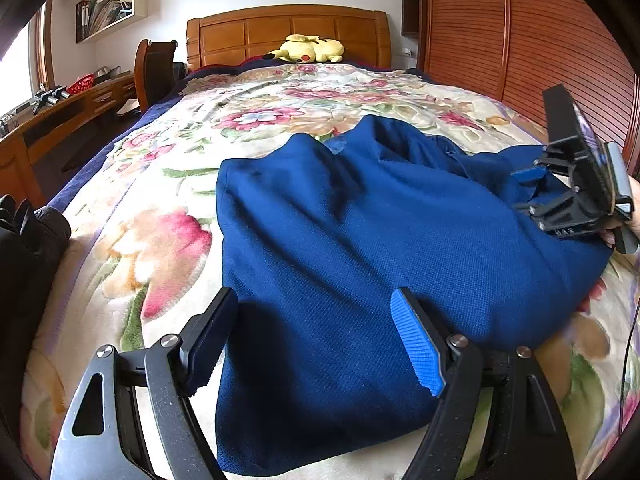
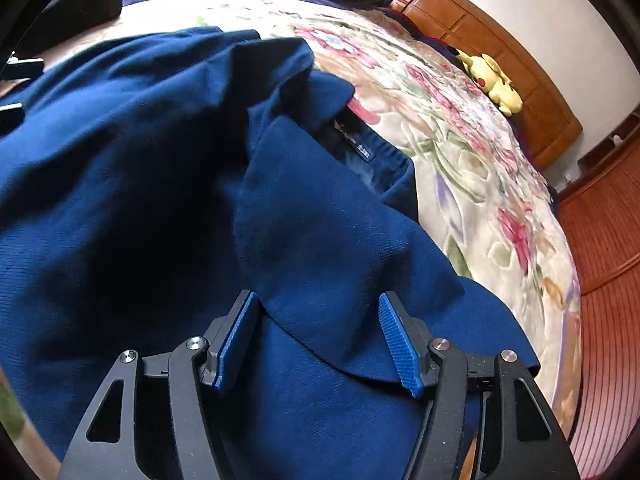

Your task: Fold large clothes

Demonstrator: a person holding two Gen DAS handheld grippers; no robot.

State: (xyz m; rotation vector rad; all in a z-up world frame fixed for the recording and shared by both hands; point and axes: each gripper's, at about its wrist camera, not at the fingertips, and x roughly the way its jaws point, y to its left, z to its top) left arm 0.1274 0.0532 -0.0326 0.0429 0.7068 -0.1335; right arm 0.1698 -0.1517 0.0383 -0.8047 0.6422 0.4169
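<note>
Left wrist | blue coat (image 1: 360, 240) on floral bedspread (image 1: 168, 240) | both hand-held grippers spread wide, holding nothing

One blue garment (image 1: 360, 260) lies on one bed with a single floral blanket (image 1: 168, 184). Two grippers work over it: the left gripper (image 1: 316, 340) and the right gripper (image 2: 316, 344), each with two fingers, four blue pads in all. One yellow plush toy (image 1: 312, 48) sits by the one wooden headboard (image 1: 288, 28). One chair (image 1: 154, 68), one desk (image 1: 60, 120), one red basket (image 1: 82, 83)
</note>
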